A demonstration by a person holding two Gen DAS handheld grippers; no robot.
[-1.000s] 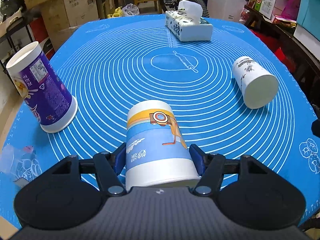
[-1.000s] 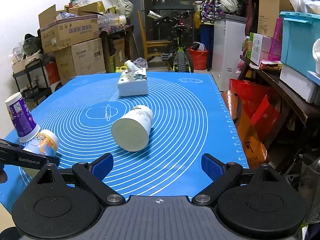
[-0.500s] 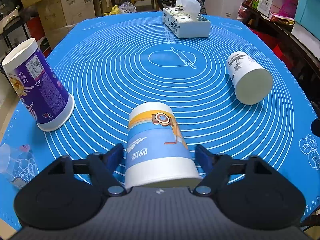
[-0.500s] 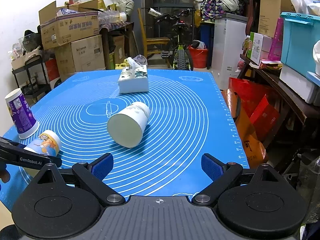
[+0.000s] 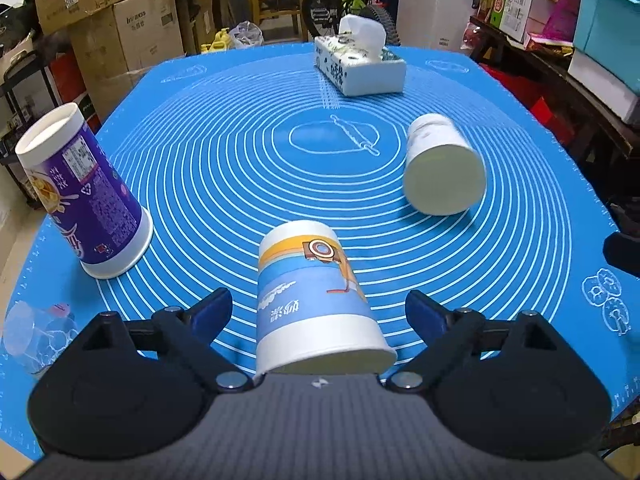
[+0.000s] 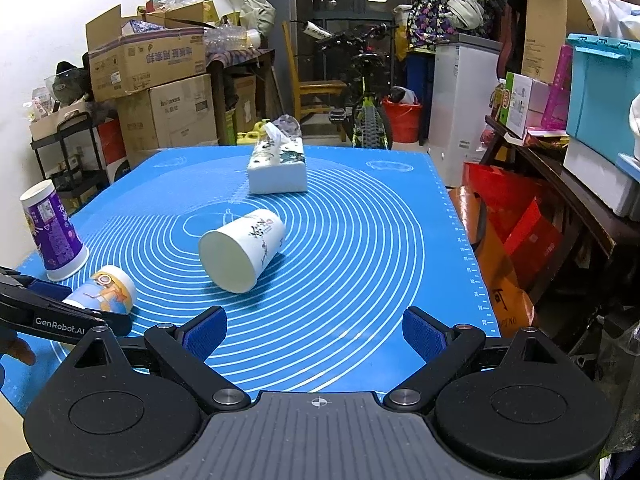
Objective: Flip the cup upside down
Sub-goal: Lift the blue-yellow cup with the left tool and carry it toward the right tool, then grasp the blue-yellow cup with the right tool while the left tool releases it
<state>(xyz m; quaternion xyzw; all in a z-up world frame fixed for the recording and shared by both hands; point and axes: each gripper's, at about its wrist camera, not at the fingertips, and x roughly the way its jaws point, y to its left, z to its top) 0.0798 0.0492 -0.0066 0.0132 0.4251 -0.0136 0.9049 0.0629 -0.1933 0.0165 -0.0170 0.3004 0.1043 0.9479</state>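
A blue and orange paper cup point(image 5: 312, 300) stands upside down on the blue mat point(image 5: 240, 168), rim down, between the fingers of my left gripper point(image 5: 319, 312), which is open with both pads clear of it. The cup also shows in the right wrist view point(image 6: 105, 290). A purple cup point(image 5: 82, 192) stands upside down at the left. A white cup point(image 5: 440, 164) lies on its side at the right, mouth toward me; it also shows in the right wrist view point(image 6: 242, 248). My right gripper point(image 6: 315, 334) is open and empty above the mat's near edge.
A tissue box point(image 5: 360, 68) sits at the far middle of the mat. A clear plastic bag point(image 5: 36, 332) lies at the near left corner. Cardboard boxes point(image 6: 160, 80), a bicycle point(image 6: 366, 112) and storage bins point(image 6: 604, 92) surround the table.
My left gripper has opened and let go of the blue and orange cup, which stays standing rim down. The right gripper has lifted a little and stays open.
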